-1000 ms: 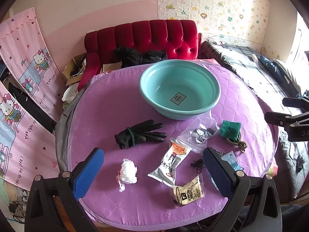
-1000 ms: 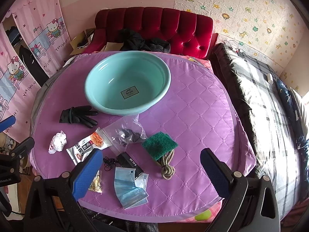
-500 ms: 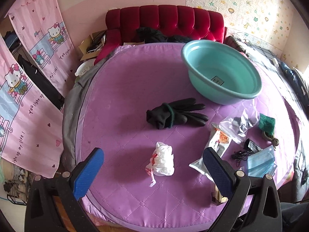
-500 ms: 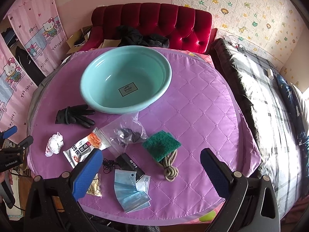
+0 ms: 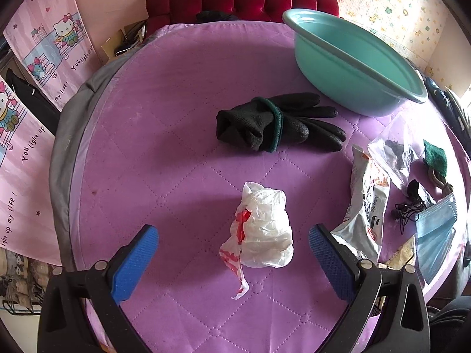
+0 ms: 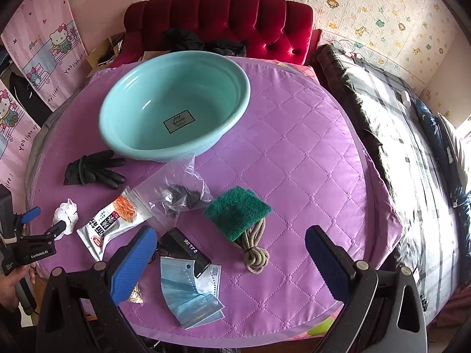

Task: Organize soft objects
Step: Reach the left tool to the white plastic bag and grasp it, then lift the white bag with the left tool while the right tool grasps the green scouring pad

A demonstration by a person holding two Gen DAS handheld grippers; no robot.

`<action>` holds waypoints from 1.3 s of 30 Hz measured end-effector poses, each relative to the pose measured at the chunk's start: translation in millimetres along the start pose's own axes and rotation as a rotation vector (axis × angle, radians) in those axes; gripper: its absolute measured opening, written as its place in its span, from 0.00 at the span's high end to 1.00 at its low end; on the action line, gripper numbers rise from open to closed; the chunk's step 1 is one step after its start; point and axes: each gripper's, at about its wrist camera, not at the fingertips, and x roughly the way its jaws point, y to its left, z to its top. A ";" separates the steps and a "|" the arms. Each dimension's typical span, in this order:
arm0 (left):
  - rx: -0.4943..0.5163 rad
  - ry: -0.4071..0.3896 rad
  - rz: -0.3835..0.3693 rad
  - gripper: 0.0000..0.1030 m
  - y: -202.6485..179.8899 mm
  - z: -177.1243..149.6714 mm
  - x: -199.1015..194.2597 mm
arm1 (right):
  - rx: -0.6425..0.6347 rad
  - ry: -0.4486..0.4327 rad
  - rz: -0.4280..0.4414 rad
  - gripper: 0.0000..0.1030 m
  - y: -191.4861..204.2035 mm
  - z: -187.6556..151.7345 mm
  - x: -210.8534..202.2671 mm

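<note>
A crumpled white plastic bag (image 5: 263,232) lies on the purple quilted table (image 5: 164,135), just ahead of and between the open jaws of my left gripper (image 5: 232,245). It also shows in the right wrist view (image 6: 66,213), beside the left gripper (image 6: 48,220). Black gloves (image 5: 276,122) lie beyond it, near the teal basin (image 5: 350,67). My right gripper (image 6: 231,253) is open and empty above a blue face mask (image 6: 188,291), a green scouring pad (image 6: 237,210) and a coiled rope (image 6: 254,253).
A snack packet (image 6: 116,222), a clear zip bag (image 6: 179,194) and a small black box (image 6: 185,248) lie mid-table. A red sofa (image 6: 235,20) stands behind the table and a bed (image 6: 412,147) to the right.
My left gripper has swung left and come down close to the white plastic bag, which now sits between its jaws. The right gripper has barely moved.
</note>
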 end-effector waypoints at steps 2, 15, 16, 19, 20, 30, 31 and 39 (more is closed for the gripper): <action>0.005 0.007 -0.020 0.00 1.2 0.2 3.8 | 0.004 0.003 0.001 0.00 0.5 -1.2 3.6; 0.048 0.041 -0.070 0.57 -8.5 -2.0 17.7 | 0.032 0.033 -0.001 0.00 -5.2 -10.7 18.7; 0.047 0.034 -0.074 0.60 -9.3 -2.0 15.3 | 0.034 0.037 0.003 0.00 -6.4 -11.2 20.0; 0.053 0.028 -0.072 0.64 -12.6 -0.7 9.3 | 0.035 0.036 0.021 0.00 -10.4 -12.1 24.4; 0.049 0.028 -0.072 0.64 -13.2 0.3 7.4 | 0.035 0.039 0.024 0.00 -11.7 -11.7 26.8; -0.033 0.027 -0.071 0.64 -23.6 6.4 -26.1 | -0.056 0.062 0.069 0.00 -19.9 1.3 61.5; -0.037 0.022 -0.071 0.64 -26.0 7.3 -30.0 | -0.071 0.065 0.067 0.00 -19.8 2.4 66.5; -0.054 0.008 -0.072 0.64 -44.1 12.8 -45.9 | -0.144 0.131 0.094 0.02 -20.9 7.7 110.0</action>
